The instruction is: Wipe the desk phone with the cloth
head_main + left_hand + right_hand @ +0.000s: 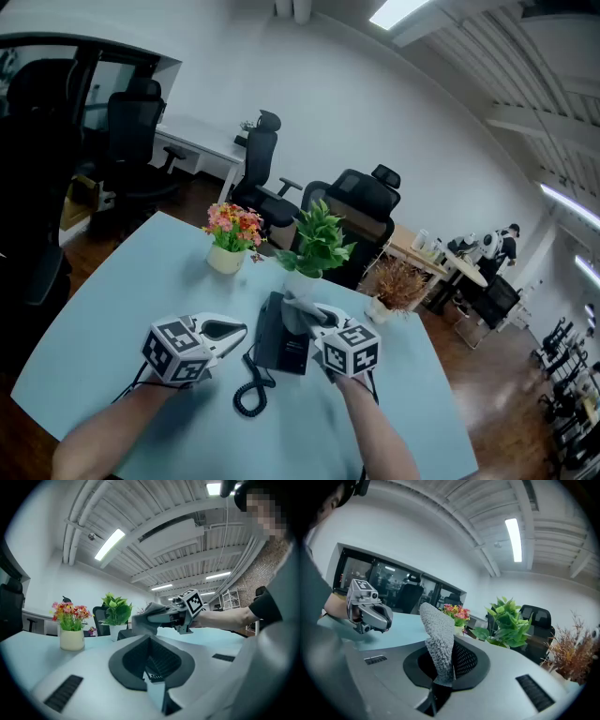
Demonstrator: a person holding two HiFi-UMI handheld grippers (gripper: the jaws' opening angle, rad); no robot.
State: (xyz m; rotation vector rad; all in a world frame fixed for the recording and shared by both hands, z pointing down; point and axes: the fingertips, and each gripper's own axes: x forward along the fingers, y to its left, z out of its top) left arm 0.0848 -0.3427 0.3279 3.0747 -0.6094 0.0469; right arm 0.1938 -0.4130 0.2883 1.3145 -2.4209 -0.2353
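Observation:
The black desk phone (284, 349) lies on the pale blue table (122, 291), and its coiled cord (251, 390) trails toward me. My right gripper (317, 320) is shut on a grey cloth (299, 313) that hangs just over the phone's far end. In the right gripper view the cloth (438, 637) stands up out of the shut jaws (438, 685). My left gripper (238, 329) hovers left of the phone, shut with nothing in it, and does not touch the phone. From the left gripper view, the right gripper (161, 617) and cloth (143, 619) are straight ahead.
Behind the phone stand a pot of pink and orange flowers (231, 240), a leafy green plant (315, 246) in a white pot, and a dried brown plant (398, 286). Black office chairs (361, 206) crowd the table's far edge. A person (507, 246) stands far right.

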